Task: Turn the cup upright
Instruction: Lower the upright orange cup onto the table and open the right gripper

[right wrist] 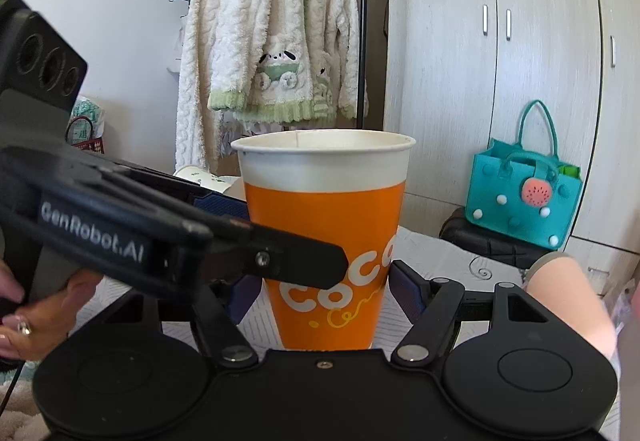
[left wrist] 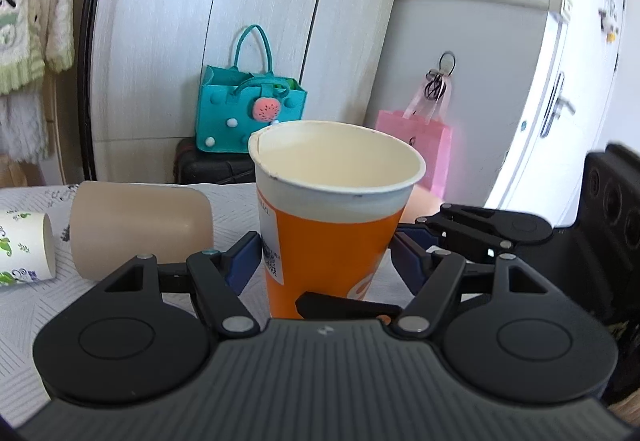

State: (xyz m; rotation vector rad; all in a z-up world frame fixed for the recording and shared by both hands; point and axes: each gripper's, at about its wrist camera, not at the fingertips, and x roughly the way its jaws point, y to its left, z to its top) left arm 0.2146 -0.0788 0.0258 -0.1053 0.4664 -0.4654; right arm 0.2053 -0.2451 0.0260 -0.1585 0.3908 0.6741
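Note:
An orange and white paper cup [left wrist: 332, 225] stands upright on the white tablecloth [left wrist: 36, 305], mouth up. It also shows in the right wrist view [right wrist: 328, 237] with "CoCo" lettering. My left gripper [left wrist: 324, 261] has its blue pads on both sides of the cup; the left pad touches it, the right pad stands slightly off. My right gripper [right wrist: 324, 293] is open around the same cup, its pads apart from the cup walls. The left gripper's body [right wrist: 120, 237] crosses the right wrist view in front of the cup.
A beige cup [left wrist: 140, 229] and a white green-printed paper cup [left wrist: 24, 249] lie on their sides at the left. A teal bag [left wrist: 248, 113] on a black case, a pink bag [left wrist: 424, 149] and white wardrobes stand behind. A fluffy jacket [right wrist: 272, 41] hangs beyond.

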